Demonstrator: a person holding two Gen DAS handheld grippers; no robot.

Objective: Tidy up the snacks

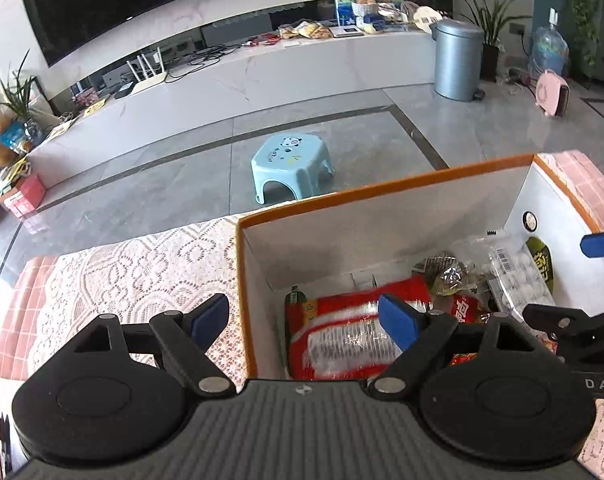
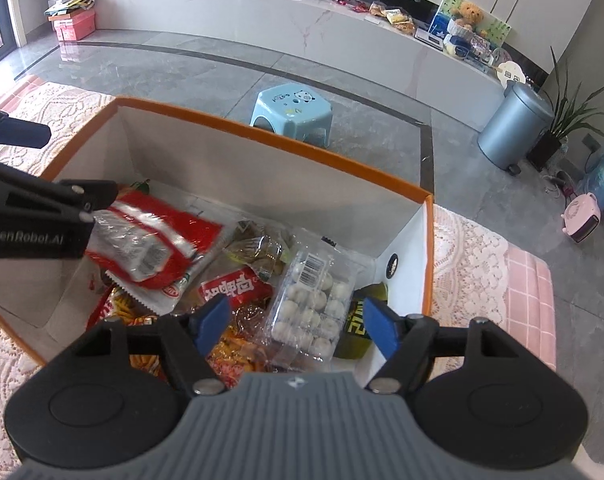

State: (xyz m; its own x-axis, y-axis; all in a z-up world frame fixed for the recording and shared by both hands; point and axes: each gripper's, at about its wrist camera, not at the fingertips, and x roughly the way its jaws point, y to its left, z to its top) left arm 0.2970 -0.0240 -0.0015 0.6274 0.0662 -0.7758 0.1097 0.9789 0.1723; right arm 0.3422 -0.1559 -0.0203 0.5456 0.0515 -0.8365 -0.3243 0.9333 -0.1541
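Note:
An orange-rimmed white box (image 1: pixel 382 196) (image 2: pixel 261 136) stands on a lace tablecloth with several snack packs inside. My left gripper (image 1: pixel 304 318) is open wide and straddles the box's left wall, with one finger over a red and clear packet (image 1: pixel 342 340) (image 2: pixel 153 236) without touching it. My right gripper (image 2: pixel 295 322) hovers open over a clear tray of white balls (image 2: pixel 314 304) (image 1: pixel 518 276), its pads apart from the tray. A small red packet with white characters (image 2: pixel 233 290) and a dark green pack (image 2: pixel 358 328) lie beside the tray. My left gripper's blue fingertip (image 2: pixel 25 135) shows at the box's left rim.
The lace tablecloth (image 1: pixel 141 272) covers a pink checked cloth (image 2: pixel 530 300) around the box. On the grey floor beyond stand a light blue stool (image 1: pixel 291 168) (image 2: pixel 291 114) and a grey bin (image 1: pixel 458 60) (image 2: pixel 514 128). A long white TV bench runs along the far wall.

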